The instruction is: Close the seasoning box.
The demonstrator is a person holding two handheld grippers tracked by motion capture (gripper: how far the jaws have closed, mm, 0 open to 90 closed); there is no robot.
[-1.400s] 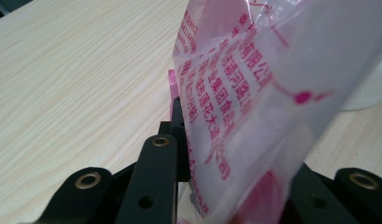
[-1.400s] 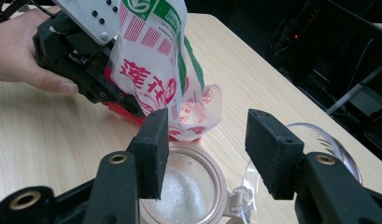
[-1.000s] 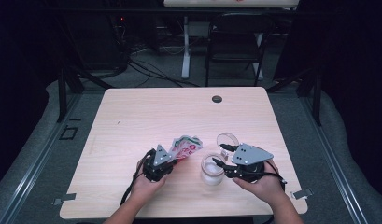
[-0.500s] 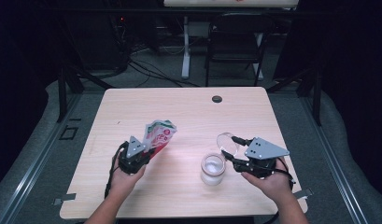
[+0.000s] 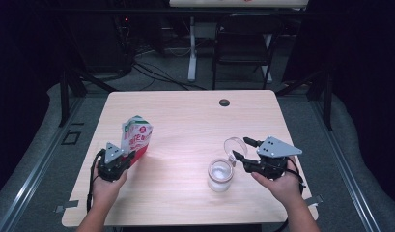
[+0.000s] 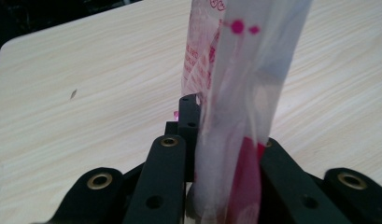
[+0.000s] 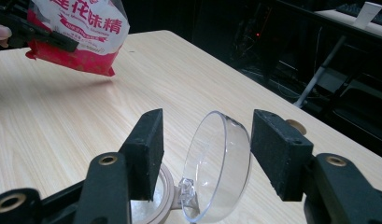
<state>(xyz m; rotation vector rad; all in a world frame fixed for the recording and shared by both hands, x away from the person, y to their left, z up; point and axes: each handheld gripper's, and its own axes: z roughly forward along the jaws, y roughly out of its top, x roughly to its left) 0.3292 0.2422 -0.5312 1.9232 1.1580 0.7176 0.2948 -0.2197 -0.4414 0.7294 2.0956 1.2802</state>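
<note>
Pale wood grain is running across the table (image 5: 185,121), which is standing on a grey floor with a dark chair behind it; a small dark round cap (image 5: 224,102) is sitting near its far edge. On the person's left, the red-and-white pouch (image 5: 135,138) is standing up tall above the tabletop, its red bottom end caught in the left gripper (image 5: 119,161). In the left gripper view the black jaws are pressing on the pouch (image 6: 240,140) from both sides, having just been closing further on it, and its crinkled clear-and-pink film is rising straight up between them. The right gripper view is catching the same pouch (image 7: 81,32) hanging clear of the wood, printed with white characters.

Well apart from it, towards the person's right, the glass jar (image 5: 220,175) is sitting on the table with its clear hinged lid (image 5: 234,146) flipped up. The right gripper (image 5: 243,153) is hovering just beside it, its jaws spread wide after opening further; the lid (image 7: 216,165) is standing on edge between the pads, with a gap showing on either side, so nothing is being gripped there.
</note>
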